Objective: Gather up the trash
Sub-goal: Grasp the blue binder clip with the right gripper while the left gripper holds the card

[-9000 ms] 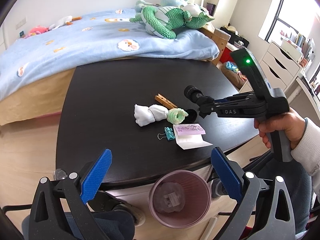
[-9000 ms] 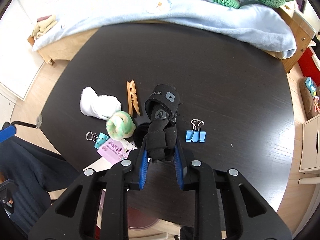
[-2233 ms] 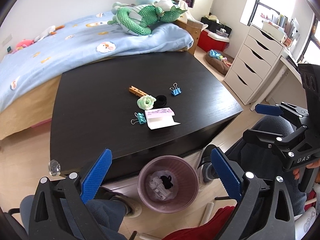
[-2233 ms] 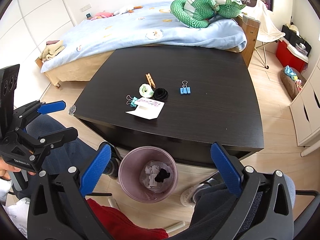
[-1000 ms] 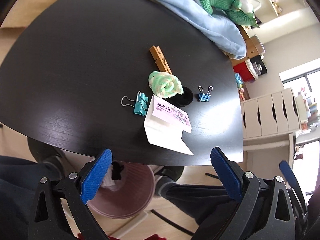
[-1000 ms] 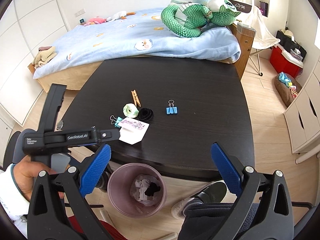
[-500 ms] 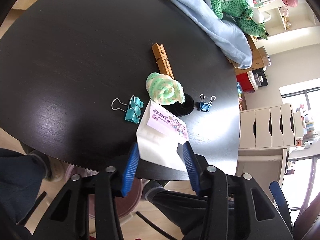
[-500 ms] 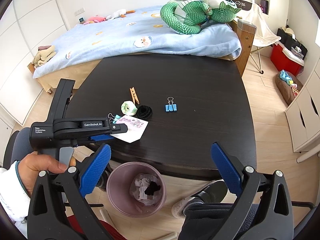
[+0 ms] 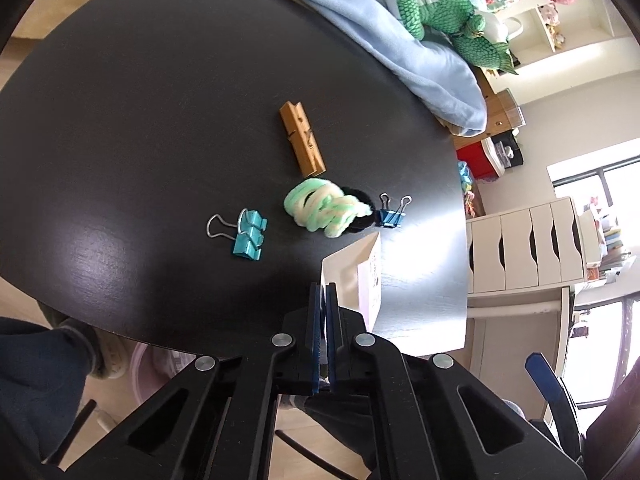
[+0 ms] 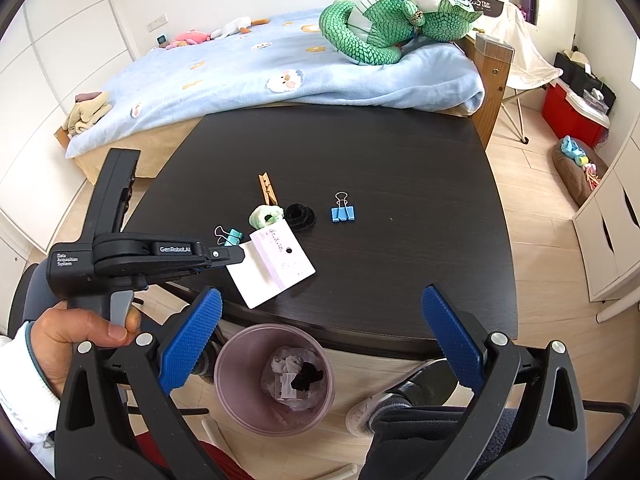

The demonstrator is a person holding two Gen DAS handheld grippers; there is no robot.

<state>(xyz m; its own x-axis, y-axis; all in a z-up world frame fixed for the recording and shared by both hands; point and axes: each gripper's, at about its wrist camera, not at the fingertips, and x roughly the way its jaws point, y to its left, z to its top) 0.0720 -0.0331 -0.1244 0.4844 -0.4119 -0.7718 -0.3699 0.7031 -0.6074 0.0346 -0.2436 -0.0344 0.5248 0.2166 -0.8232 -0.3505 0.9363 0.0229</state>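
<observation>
My left gripper [image 10: 236,257] pinches the folded white-and-pink paper card [image 10: 272,266] by its corner, at the counter's [image 10: 400,160] six o'clock edge; a thin grip may slip before the pink bin [image 10: 240,360]. Right gripper [image 10: 320,340] spread, empty.

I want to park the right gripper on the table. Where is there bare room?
The table's whole right half, right of the blue clip, and the far strip toward the bed are bare. The near-left is crowded: clothespin, green roll, black ring, teal clip, card.
</observation>
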